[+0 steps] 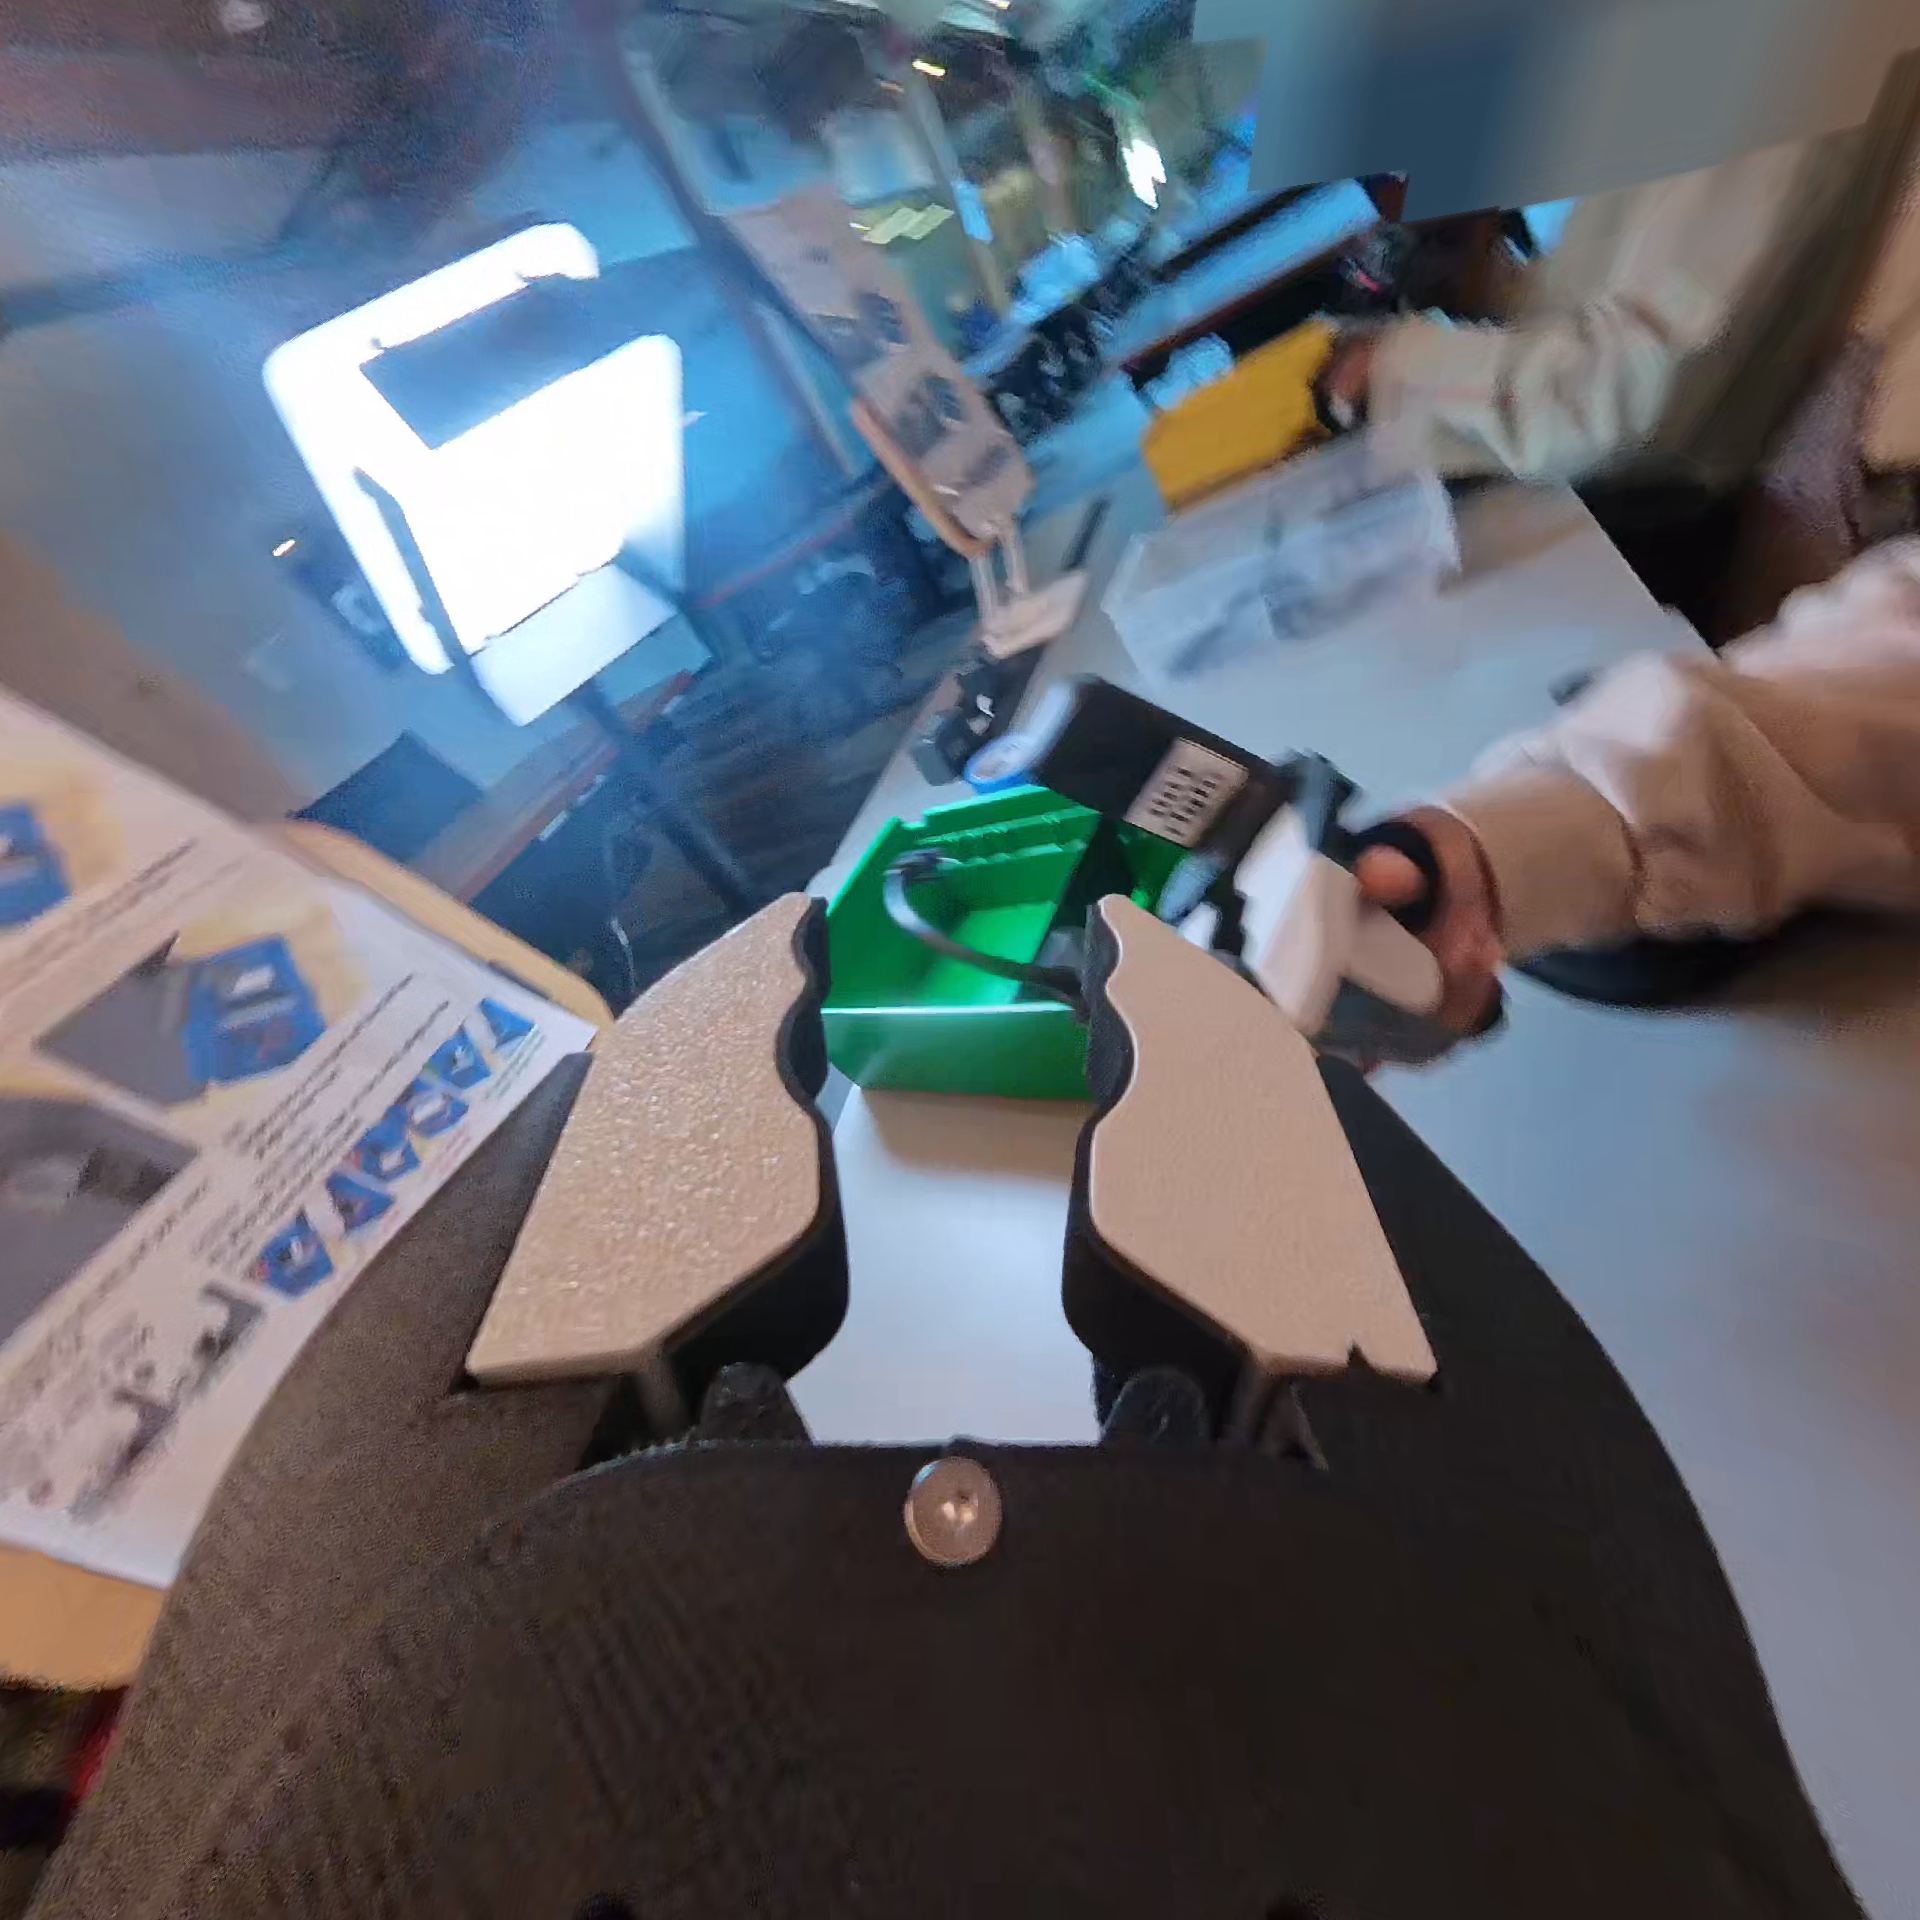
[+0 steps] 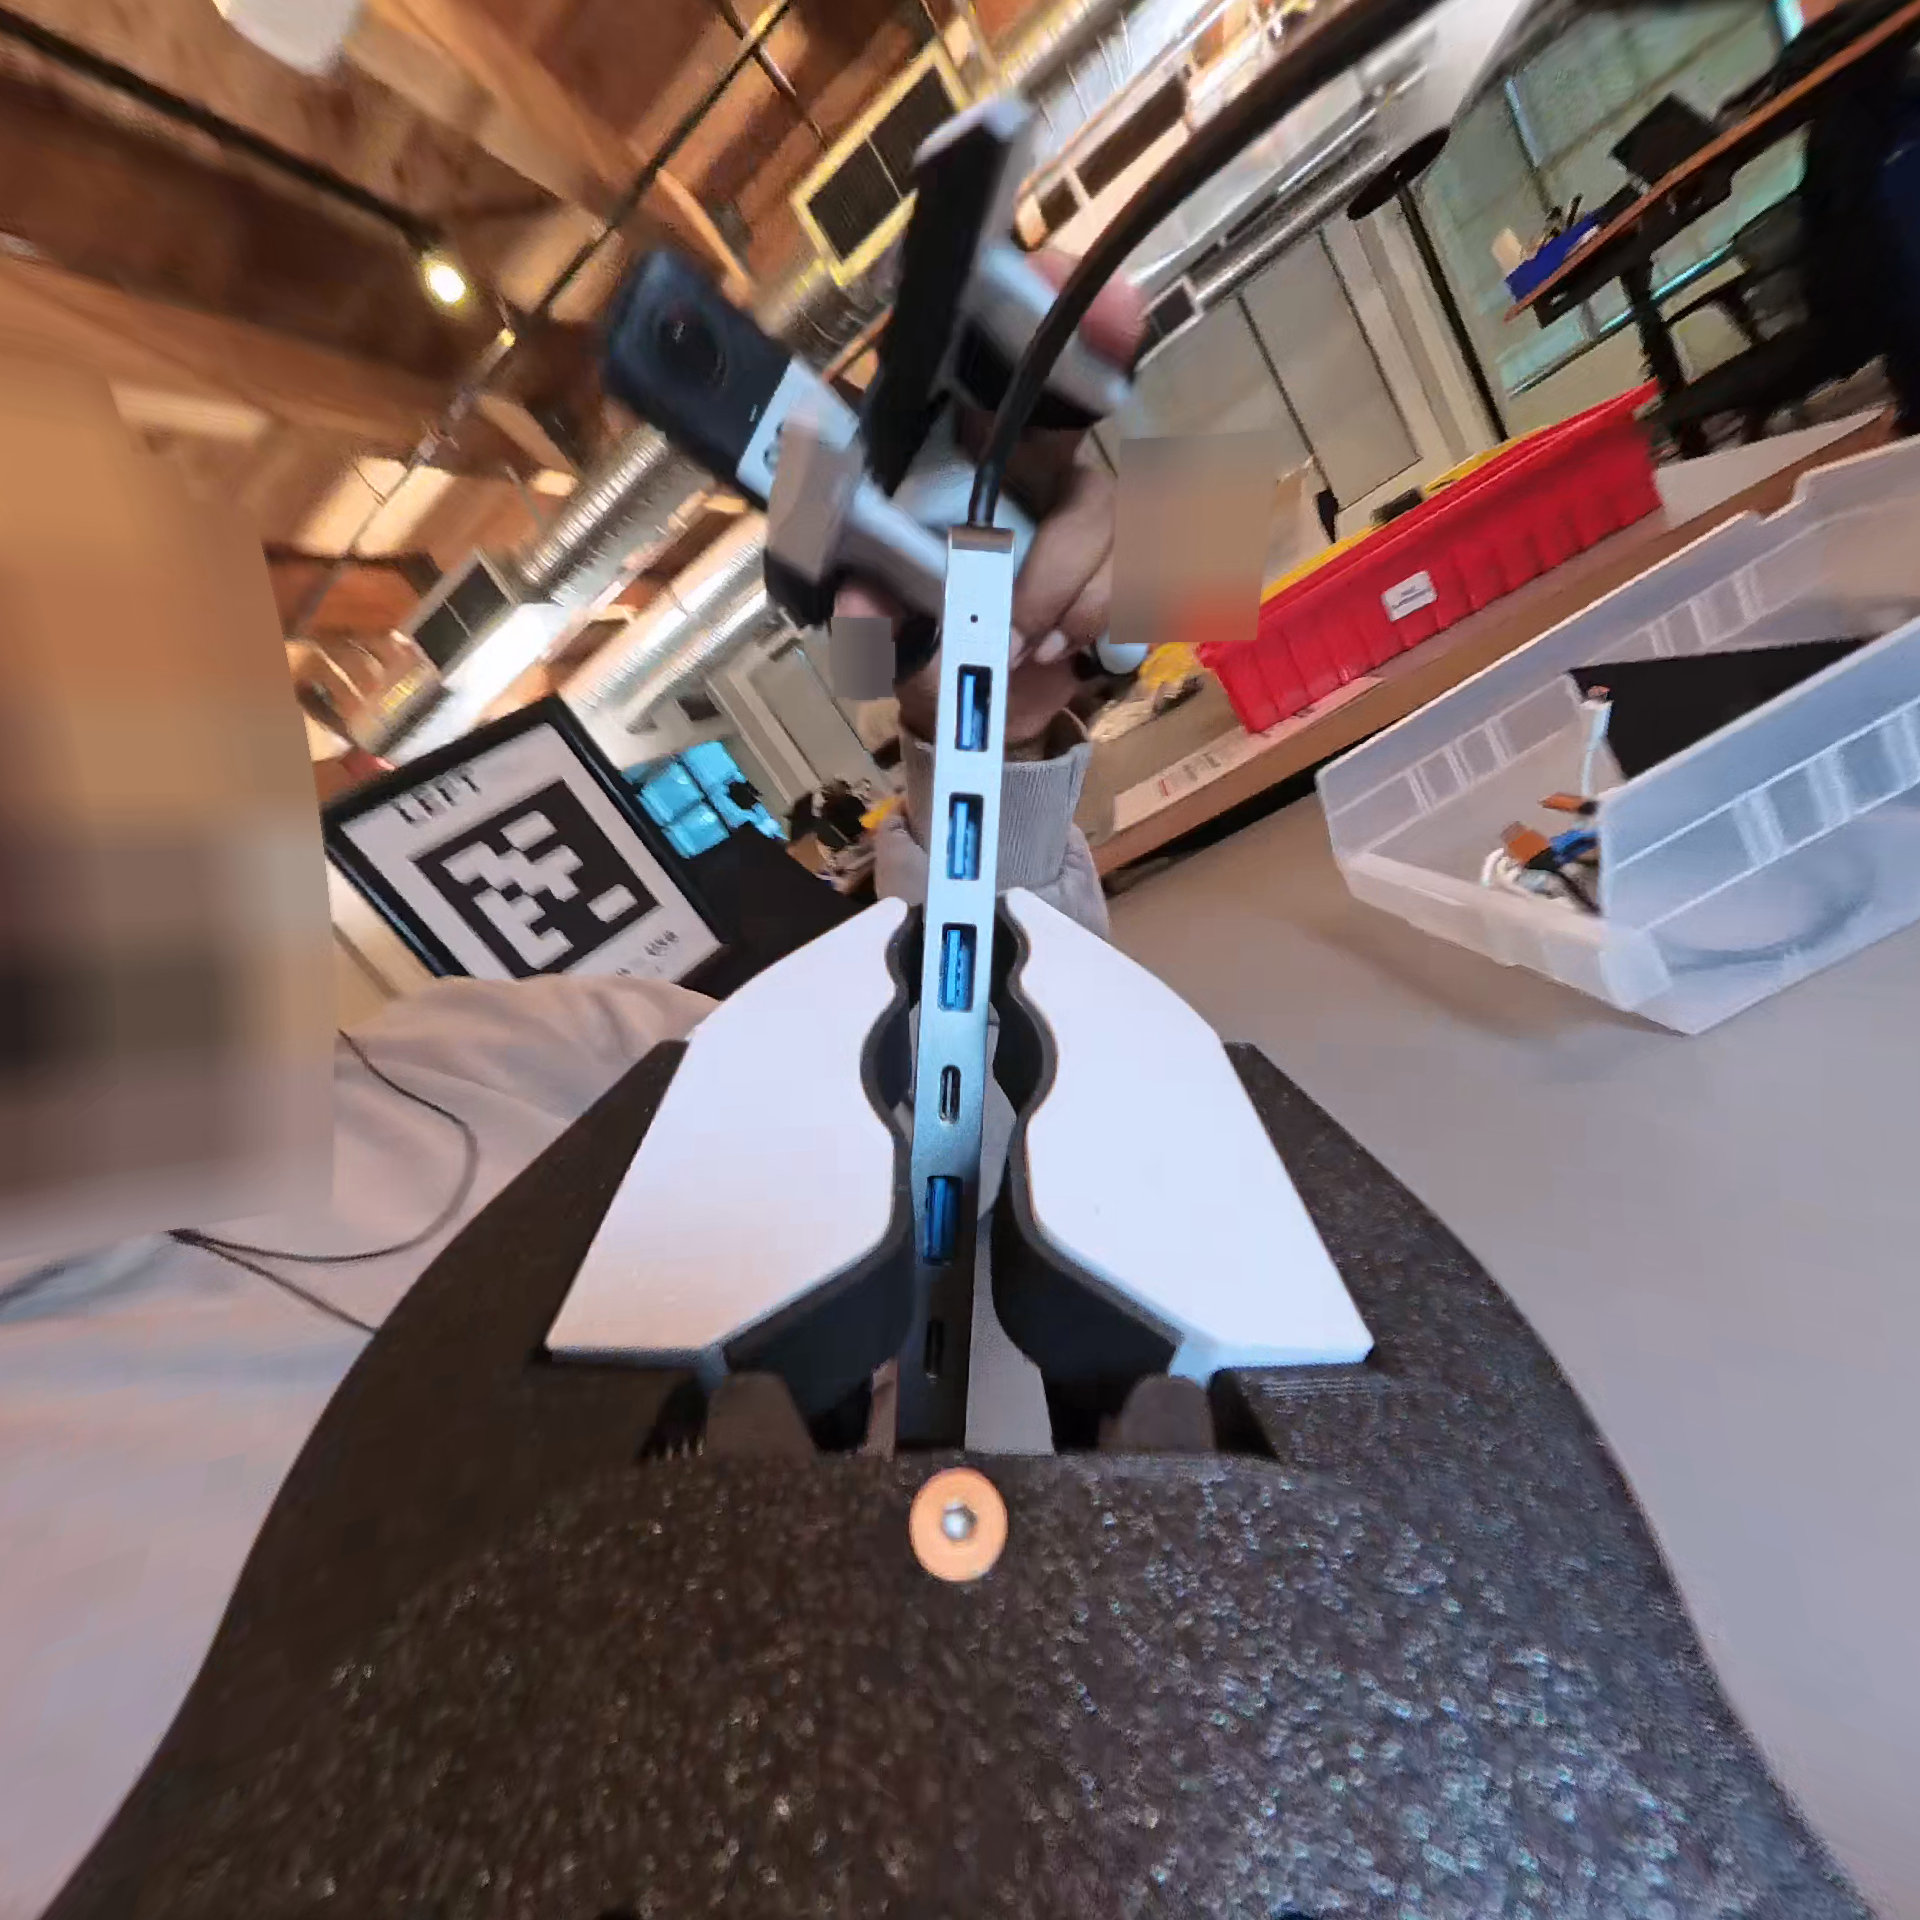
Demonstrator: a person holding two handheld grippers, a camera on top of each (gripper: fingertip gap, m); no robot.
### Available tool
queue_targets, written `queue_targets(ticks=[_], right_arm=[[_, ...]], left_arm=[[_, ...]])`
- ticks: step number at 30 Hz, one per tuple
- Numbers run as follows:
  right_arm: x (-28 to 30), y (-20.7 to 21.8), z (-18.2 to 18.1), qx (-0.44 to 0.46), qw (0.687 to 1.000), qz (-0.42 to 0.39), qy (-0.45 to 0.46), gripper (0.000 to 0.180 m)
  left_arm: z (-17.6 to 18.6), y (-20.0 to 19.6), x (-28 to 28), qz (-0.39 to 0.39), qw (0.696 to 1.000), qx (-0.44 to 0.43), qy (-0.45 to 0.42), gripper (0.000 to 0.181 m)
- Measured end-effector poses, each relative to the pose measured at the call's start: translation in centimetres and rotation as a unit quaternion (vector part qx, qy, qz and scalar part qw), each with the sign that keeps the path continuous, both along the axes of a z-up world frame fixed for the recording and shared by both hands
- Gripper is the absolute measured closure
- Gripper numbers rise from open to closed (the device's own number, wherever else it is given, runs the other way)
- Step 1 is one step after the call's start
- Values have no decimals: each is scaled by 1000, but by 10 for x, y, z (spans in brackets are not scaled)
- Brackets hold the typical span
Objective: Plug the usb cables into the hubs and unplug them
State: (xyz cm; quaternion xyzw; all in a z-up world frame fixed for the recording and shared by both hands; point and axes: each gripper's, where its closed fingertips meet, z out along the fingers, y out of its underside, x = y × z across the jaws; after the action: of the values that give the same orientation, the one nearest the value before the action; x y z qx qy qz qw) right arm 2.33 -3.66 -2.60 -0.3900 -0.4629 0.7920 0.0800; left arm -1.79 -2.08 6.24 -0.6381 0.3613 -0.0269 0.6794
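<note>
Grey tabletop fills the lower part of both views and carries everything else. Only the right wrist view shows the clear plastic organiser box with small cables in it, off to the right, the red bin beyond it and the black-and-white marker board standing at the left. Only the left wrist view shows the printed cardboard box at the left edge and the green bin just ahead, with a black cable curling inside it.

Over that green bin hangs the right gripper, seen from outside in the left wrist view, blurred, held by a hand in a pale sleeve. Its own camera shows the right gripper pinching a slim grey hub, which stands on edge between the white fingers with its row of blue ports facing the lens and its black lead rising from the far end.

Nearer the lens, the left gripper has its jaws spread apart with nothing between them.
</note>
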Motion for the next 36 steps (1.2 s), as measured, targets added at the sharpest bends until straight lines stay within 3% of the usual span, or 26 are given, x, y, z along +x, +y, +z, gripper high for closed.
queue_targets(ticks=[3,6,9,12,16,19,23,24,27,31,36], right_arm=[[0,9,-3,-42,999,13,-31,168],[0,10,-7,-59,997,23,-52,168],[-3,9,-13,-69,993,26,-89,168],[-5,9,-18,-90,989,33,-113,165],[2,10,-12,-79,991,51,-95,149],[17,5,4,-40,996,74,-39,106],[39,16,25,4,998,51,48,111],[42,20,26,24,997,38,62,123],[35,37,19,137,984,-76,86,133],[22,59,10,258,937,-213,99,133],[10,62,4,318,898,-280,114,132]], left_arm=[[-35,-11,25,-25,979,23,202,140],[-71,7,20,51,912,39,404,146],[-89,24,21,68,876,57,474,142],[-94,37,24,73,852,110,507,153],[-95,38,24,40,903,93,418,162],[-89,34,19,10,949,57,311,164],[-75,23,9,-59,989,5,134,168],[-71,21,5,-75,993,-5,89,170],[-62,20,-10,-124,991,-21,-49,170],[-65,21,-15,-190,966,-42,-172,170],[-84,24,21,-280,926,-86,-241,170]])
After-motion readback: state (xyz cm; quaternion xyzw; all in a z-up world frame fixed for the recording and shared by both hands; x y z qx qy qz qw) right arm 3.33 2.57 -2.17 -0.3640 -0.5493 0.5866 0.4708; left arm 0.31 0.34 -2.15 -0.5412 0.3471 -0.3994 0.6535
